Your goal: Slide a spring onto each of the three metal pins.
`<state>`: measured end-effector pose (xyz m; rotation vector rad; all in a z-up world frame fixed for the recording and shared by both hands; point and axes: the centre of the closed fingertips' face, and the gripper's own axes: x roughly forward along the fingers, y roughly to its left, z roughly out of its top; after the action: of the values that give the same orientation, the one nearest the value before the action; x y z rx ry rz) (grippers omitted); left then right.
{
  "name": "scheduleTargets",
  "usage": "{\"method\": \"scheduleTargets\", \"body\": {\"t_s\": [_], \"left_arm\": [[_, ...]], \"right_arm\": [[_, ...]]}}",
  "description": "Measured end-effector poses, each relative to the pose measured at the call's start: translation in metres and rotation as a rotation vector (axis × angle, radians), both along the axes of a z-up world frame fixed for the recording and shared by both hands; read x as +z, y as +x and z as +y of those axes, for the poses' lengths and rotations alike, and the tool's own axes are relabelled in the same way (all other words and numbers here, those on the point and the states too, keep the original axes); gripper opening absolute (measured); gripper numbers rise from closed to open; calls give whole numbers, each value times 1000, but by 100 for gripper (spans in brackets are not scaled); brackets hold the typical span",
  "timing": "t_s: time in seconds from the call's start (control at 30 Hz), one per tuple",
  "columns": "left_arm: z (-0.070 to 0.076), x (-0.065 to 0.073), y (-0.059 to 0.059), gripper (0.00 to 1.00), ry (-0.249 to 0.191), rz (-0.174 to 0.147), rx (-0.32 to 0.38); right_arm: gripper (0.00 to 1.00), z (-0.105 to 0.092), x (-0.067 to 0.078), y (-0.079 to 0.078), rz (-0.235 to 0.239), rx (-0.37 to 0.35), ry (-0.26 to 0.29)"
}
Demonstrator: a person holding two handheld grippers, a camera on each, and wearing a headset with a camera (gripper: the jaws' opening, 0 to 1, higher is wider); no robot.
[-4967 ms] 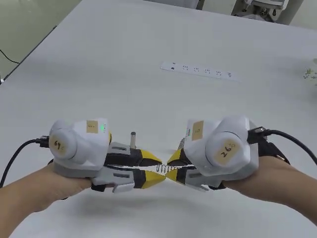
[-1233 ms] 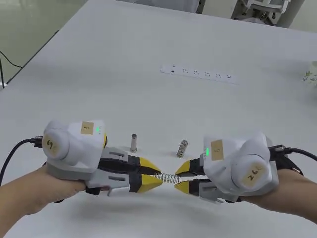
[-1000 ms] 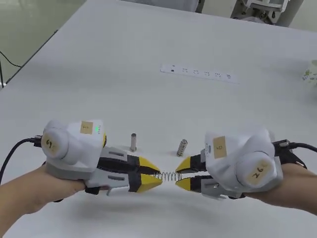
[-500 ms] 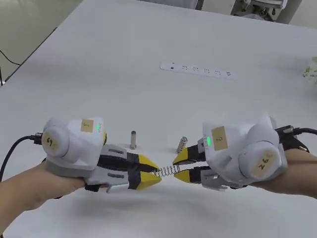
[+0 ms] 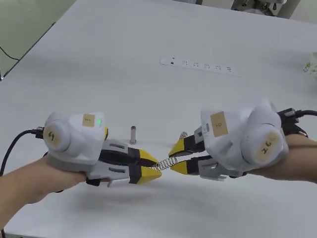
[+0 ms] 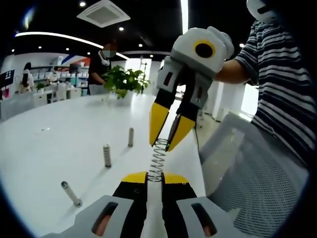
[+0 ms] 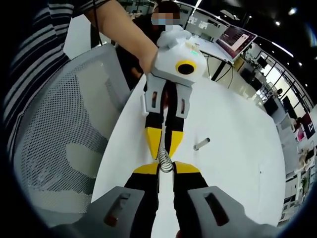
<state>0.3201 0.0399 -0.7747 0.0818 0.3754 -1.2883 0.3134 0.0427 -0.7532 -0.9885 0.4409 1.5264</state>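
Closest to the viewer, two hand-held grippers with white bodies and yellow-tipped jaws meet tip to tip just above a white table (image 5: 99,59). The left gripper (image 5: 154,167) reaches in from the left, its jaws pinched tight on one end of a small metal spring (image 5: 165,163). The right gripper (image 5: 172,160) reaches in from the right, angled slightly downward, its jaws clamped on the spring's other end. The spring hangs in the air between the two sets of tips, clear of the tabletop.

In the left gripper view, the coil runs straight from that gripper's own jaws to the yellow fingers (image 6: 157,121) of the opposite gripper.

Just behind the left gripper, a bare pin (image 5: 133,135) stands upright on the table. To its right, a second pin (image 5: 184,135) peeks out from behind the right gripper's jaws. In the left gripper view its shaft looks ribbed, like a coil sitting on it, and a third pin (image 6: 131,137) stands farther along the same row.

Well beyond the pins, a white power strip (image 5: 198,66) lies flat on the table.
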Motion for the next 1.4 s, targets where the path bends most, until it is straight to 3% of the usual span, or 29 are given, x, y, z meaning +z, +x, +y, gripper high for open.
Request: {"method": "scheduleTargets", "body": {"t_s": [0.47, 1.03, 1.2, 1.4], "left_arm": [[-5, 0, -1, 2, 15, -15, -11], [-7, -5, -4, 2, 41, -16, -20], [-7, -7, -4, 2, 39, -2, -15], [-9, -8, -5, 2, 48, -7, -23]], "right_arm": [[7, 19, 10, -4, 75, -41, 96], [7, 26, 7, -8, 74, -84, 151], [7, 24, 7, -7, 68, -88, 149], [7, 23, 5, -9, 62, -76, 135]]}}
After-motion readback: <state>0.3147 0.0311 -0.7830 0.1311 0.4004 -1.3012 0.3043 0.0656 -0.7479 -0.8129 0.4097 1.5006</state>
